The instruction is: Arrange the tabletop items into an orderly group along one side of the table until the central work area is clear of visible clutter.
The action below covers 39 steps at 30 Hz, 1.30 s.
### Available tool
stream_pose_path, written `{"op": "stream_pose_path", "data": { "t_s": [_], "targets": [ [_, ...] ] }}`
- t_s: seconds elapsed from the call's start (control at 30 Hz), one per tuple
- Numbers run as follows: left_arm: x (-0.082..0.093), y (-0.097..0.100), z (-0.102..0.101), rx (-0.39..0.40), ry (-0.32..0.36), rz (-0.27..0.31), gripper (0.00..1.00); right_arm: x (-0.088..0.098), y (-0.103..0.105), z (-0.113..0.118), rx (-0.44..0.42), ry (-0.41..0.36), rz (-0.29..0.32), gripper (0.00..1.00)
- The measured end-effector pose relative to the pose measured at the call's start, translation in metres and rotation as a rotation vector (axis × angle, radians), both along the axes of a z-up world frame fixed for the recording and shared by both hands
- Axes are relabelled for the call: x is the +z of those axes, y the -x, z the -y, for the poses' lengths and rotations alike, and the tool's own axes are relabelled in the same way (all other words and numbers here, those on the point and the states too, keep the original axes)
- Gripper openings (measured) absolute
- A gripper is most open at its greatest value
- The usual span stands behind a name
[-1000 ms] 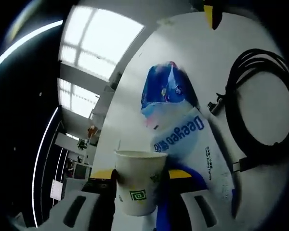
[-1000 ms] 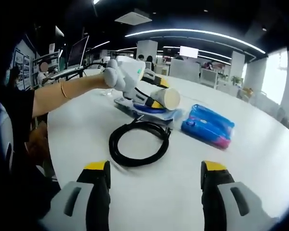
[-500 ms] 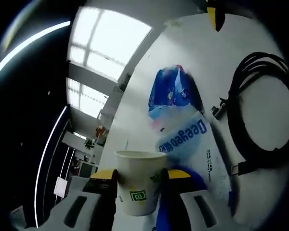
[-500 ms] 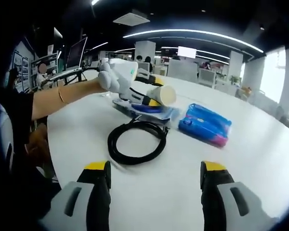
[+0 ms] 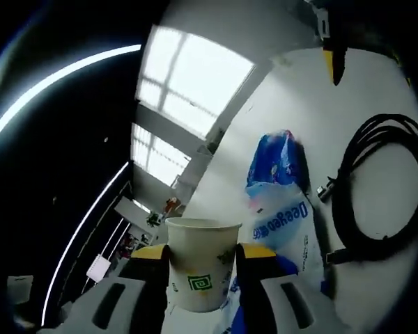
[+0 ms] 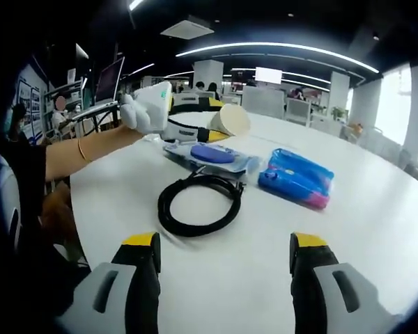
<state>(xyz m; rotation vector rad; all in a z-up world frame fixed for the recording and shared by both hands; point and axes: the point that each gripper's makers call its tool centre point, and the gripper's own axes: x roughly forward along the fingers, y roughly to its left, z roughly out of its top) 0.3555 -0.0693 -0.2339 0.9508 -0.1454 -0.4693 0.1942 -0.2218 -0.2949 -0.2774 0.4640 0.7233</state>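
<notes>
My left gripper (image 5: pixel 203 259) is shut on a white paper cup (image 5: pixel 202 263) with a green square logo, held in the air on its side above the white table (image 6: pixel 376 229). In the right gripper view the left gripper (image 6: pixel 207 130) and the paper cup (image 6: pixel 229 120) hover over a clear pouch with a blue disc (image 6: pixel 210 154). A coiled black cable (image 6: pixel 198 205) lies in the middle, a blue snack bag (image 6: pixel 297 179) to its right. My right gripper (image 6: pixel 223 252) stands open over bare table near the front edge, nothing between its jaws.
A person's gloved hand and bare forearm (image 6: pixel 90 142) reach in from the left. The clear pouch (image 5: pixel 287 226), blue bag (image 5: pixel 279 161) and cable (image 5: pixel 376 188) also lie on the table in the left gripper view. Office desks and monitors stand behind the table.
The left gripper has lifted the cup up and away to the left, off the pouch, uncovering the blue disc. The right gripper has stayed put.
</notes>
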Motion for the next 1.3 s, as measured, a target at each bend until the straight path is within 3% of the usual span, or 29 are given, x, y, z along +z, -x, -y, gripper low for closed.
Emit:
{"op": "stream_pose_path", "data": {
  "t_s": [0.03, 0.13, 0.37, 0.43, 0.6, 0.97, 1.03, 1.07, 1.17, 1.3],
  "targets": [
    [-0.001, 0.001, -0.002, 0.006, 0.028, -0.025, 0.37, 0.001, 0.0, 0.0, -0.002, -0.001, 0.001, 0.72],
    [0.005, 0.005, -0.004, 0.0, 0.062, -0.03, 0.37, 0.002, 0.001, -0.002, 0.002, -0.007, 0.002, 0.71],
    [0.031, 0.015, -0.01, -0.026, 0.293, -0.019, 0.37, 0.0, 0.003, -0.006, 0.014, 0.001, -0.006, 0.7],
    [0.036, 0.015, -0.018, -0.003, 0.287, 0.016, 0.37, 0.0, 0.004, -0.008, 0.017, -0.004, -0.01, 0.7],
    [0.038, 0.022, -0.023, -0.013, 0.367, 0.015, 0.37, 0.002, 0.006, -0.009, 0.025, -0.018, -0.014, 0.69],
    [0.039, 0.026, -0.059, 0.107, 0.421, 0.056, 0.37, -0.001, 0.005, -0.009, 0.03, -0.015, -0.019, 0.68],
    [0.038, 0.026, -0.064, 0.115, 0.443, 0.04, 0.37, -0.001, 0.006, -0.01, 0.033, -0.016, -0.02, 0.68],
    [0.038, 0.026, -0.068, 0.12, 0.47, 0.033, 0.37, -0.001, 0.006, -0.01, 0.034, -0.018, -0.023, 0.68],
    [0.037, 0.029, -0.077, 0.146, 0.449, 0.044, 0.37, -0.001, 0.006, -0.01, 0.029, -0.027, -0.028, 0.71],
    [0.036, 0.035, -0.09, 0.159, 0.484, 0.049, 0.37, -0.002, 0.007, -0.012, 0.037, -0.034, -0.035, 0.76]
  ]
}}
